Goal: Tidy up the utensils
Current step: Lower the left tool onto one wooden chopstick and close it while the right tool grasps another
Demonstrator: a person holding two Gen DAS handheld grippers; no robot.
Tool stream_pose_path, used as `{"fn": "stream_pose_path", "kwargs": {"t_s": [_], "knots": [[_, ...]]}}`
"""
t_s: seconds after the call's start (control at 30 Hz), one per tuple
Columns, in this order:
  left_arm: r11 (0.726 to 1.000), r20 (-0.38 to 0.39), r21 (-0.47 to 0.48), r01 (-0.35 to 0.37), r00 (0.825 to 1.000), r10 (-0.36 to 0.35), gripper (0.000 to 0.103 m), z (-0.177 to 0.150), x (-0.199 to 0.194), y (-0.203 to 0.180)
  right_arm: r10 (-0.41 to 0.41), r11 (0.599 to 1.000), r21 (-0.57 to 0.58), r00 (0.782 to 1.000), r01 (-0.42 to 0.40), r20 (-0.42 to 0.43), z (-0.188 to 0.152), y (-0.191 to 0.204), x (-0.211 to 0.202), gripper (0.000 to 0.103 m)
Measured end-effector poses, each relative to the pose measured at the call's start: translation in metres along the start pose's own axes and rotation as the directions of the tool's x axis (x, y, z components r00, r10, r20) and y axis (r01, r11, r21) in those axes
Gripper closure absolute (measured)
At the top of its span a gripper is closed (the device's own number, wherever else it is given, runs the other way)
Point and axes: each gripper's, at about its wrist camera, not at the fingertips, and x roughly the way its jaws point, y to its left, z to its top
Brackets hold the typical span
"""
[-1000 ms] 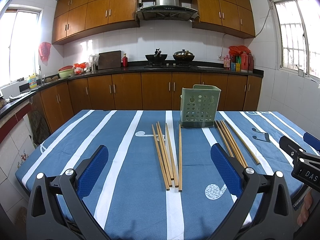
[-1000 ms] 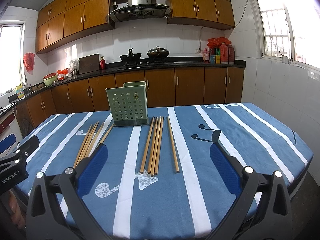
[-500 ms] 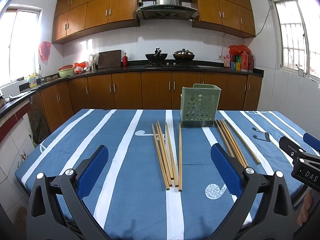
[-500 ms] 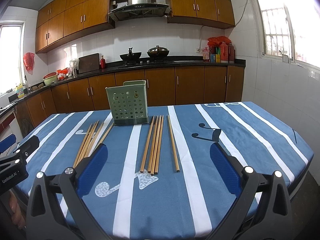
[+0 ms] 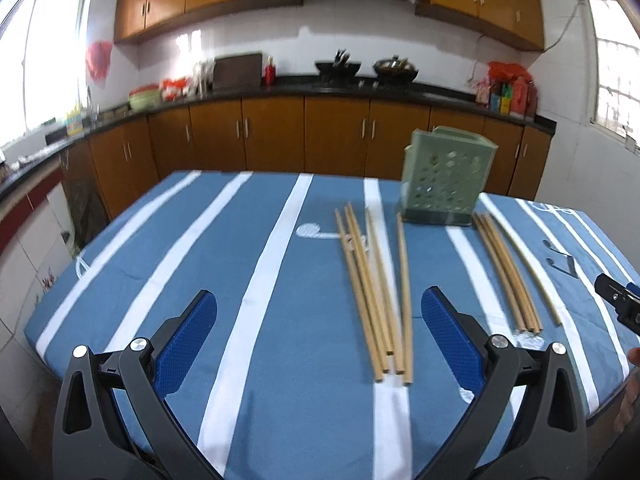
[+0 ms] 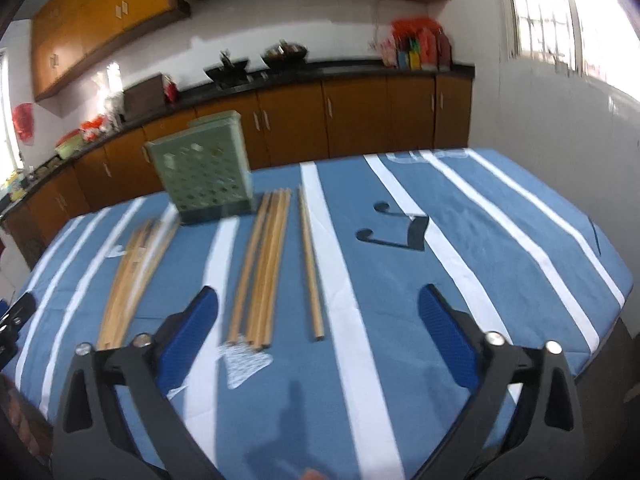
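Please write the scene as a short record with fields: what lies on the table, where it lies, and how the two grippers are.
surface: table with blue and white striped cloth
container: green perforated holder, upright at the far side, looks empty
left bundle: chopsticks on the cloth, before the holder
right bundle: chopsticks on the cloth, one stick apart beside them
left gripper: jaws open, nothing between them
right gripper: jaws wide, just closing slightly, holding nothing
progress: no chopstick in the holder yet
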Motion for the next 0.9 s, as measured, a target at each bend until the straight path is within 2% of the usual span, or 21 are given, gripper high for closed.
{"fn": "stream_pose_path", "kwargs": {"t_s": [0.07, 0.17, 0.2, 0.27, 0.33, 0.47, 0.5, 0.67, 0.73, 0.8, 0.9], "knots": [[1.000, -0.029, -0.016, 0.007, 1.000, -0.008, 0.002, 0.003, 0.009, 0.007, 0.007, 1.000, 0.005, 0.999, -0.007, -0.052, 0.006, -0.002, 0.019, 0.028], [0.999, -0.071, -0.030, 0.019, 0.997, -0.021, 0.002, 0.006, 0.023, 0.014, 0.016, 1.000, 0.008, 0.991, -0.015, -0.136, 0.011, -0.004, 0.055, 0.042], [0.999, -0.085, -0.030, 0.026, 0.996, -0.028, 0.002, 0.007, 0.029, 0.015, 0.016, 1.000, 0.007, 0.989, -0.015, -0.147, 0.012, -0.005, 0.062, 0.045], [0.999, -0.104, -0.027, 0.038, 0.994, -0.040, 0.006, 0.008, 0.036, 0.016, 0.013, 1.000, 0.005, 0.981, -0.012, -0.191, 0.013, -0.005, 0.083, 0.055], [0.998, -0.132, -0.022, 0.056, 0.989, -0.058, 0.017, 0.008, 0.045, 0.015, 0.022, 1.000, 0.016, 0.973, -0.018, -0.231, 0.013, -0.004, 0.099, 0.061], [0.995, -0.193, -0.020, 0.102, 0.976, -0.104, 0.030, 0.009, 0.063, 0.010, 0.012, 1.000, 0.015, 0.960, -0.008, -0.280, 0.010, -0.002, 0.121, 0.067], [0.993, -0.211, -0.019, 0.117, 0.970, -0.118, 0.032, 0.008, 0.069, 0.007, -0.001, 1.000, -0.002, 0.965, 0.001, -0.263, 0.009, 0.000, 0.121, 0.067], [0.989, -0.274, -0.007, 0.150, 0.950, -0.146, 0.049, 0.008, 0.090, -0.003, -0.026, 0.999, -0.034, 0.967, 0.017, -0.253, 0.010, 0.002, 0.123, 0.088], [0.989, -0.298, 0.002, 0.150, 0.944, -0.143, 0.062, 0.007, 0.097, -0.006, -0.020, 1.000, -0.028, 0.967, 0.013, -0.252, 0.011, 0.000, 0.123, 0.089], [0.989, -0.317, 0.003, 0.148, 0.938, -0.140, 0.070, 0.006, 0.102, -0.006, -0.016, 1.000, -0.025, 0.967, 0.010, -0.253, 0.012, -0.001, 0.123, 0.090], [0.989, -0.328, 0.008, 0.149, 0.935, -0.138, 0.073, 0.005, 0.103, -0.006, -0.018, 1.000, -0.027, 0.968, 0.011, -0.250, 0.013, -0.001, 0.125, 0.090]]}}
